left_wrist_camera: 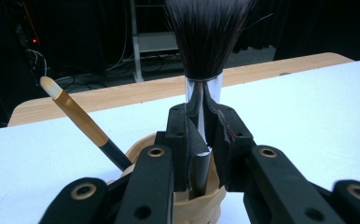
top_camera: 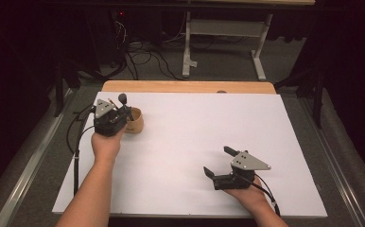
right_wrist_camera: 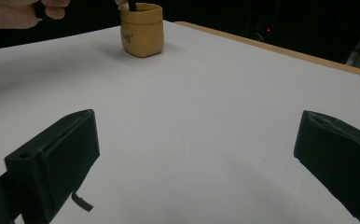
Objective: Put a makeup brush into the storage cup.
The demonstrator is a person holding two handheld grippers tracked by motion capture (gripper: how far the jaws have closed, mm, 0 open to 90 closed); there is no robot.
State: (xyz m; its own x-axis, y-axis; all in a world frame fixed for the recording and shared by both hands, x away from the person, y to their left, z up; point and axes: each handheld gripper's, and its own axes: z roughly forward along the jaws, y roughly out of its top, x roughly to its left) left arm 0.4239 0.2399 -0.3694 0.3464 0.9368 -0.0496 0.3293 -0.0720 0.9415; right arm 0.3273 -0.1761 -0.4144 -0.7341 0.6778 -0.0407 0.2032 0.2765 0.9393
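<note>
Tan and soft-sided, the little pot [top_camera: 134,120] stood at the far left of the white sheet [top_camera: 195,142], touching the front of the left tongs [top_camera: 124,109]. Those tongs were clamped narrow on the handle of a big makeup brush [left_wrist_camera: 205,93] — in the left gripper view its shiny metal collar rose straight up from between the two pads, dark bristles fanning out above, and the lower end of the handle went down into the pot's mouth [left_wrist_camera: 201,198]. Just left of the tongs in that view, a thinner brush [left_wrist_camera: 82,122] with a yellow shaft and a pale tip leaned out of the same pot, tilted away to the left.

Well apart, over at the near right of the sheet, the right tongs [top_camera: 217,162] rested with jaws spread wide and nothing between them — bare white sheet lay ahead of the pads. From the right gripper view the pot [right_wrist_camera: 141,29] sat far ahead and to the left of the tongs.
</note>
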